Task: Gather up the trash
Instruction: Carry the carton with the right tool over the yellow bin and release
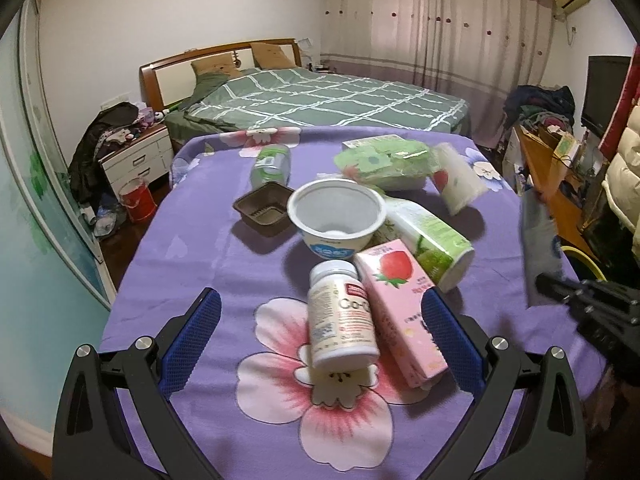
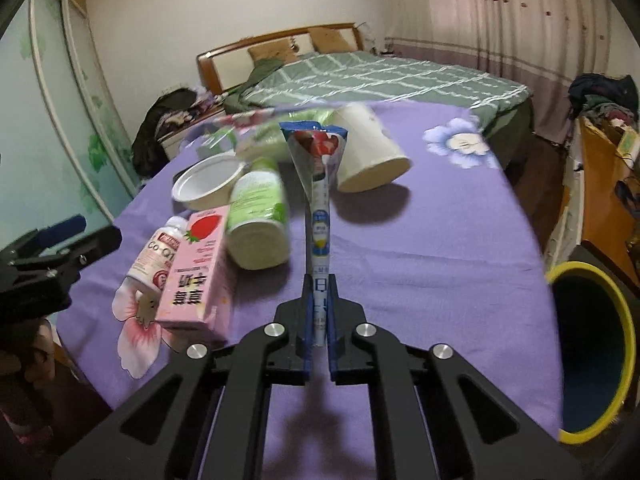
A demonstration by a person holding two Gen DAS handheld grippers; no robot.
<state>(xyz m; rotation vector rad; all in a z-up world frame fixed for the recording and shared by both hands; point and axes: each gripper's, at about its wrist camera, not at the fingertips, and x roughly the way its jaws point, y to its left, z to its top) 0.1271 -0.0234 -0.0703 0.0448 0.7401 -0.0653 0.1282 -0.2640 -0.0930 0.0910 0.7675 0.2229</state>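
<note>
Pinching a flattened wrapper [image 2: 319,216] upright in my right gripper [image 2: 320,300] above the purple tablecloth [image 2: 440,248], I spread my left gripper [image 1: 322,312] wide around the supplement bottle [image 1: 340,316] and pink carton [image 1: 400,312].

Trash sits clustered mid-table toward the near edge: white pill bottle [image 1: 342,314] lying on its side, touching a pink strawberry carton [image 1: 400,312] lying flat beside it; behind them a green-and-white bottle [image 1: 430,240] on its side and an open, empty white yogurt cup [image 1: 336,220], slightly tilted. Farther back, brown plastic tray [image 1: 264,210], clear bottle [image 1: 271,165] on its side, green wrapped pack [image 1: 386,164] and tipped paper cup [image 1: 456,178] toward the far edge. A blue-white wrapper [image 2: 320,196] is off the table, pinched upright; yellow-rimmed bin [image 2: 592,352] sits past the table's right edge.
</note>
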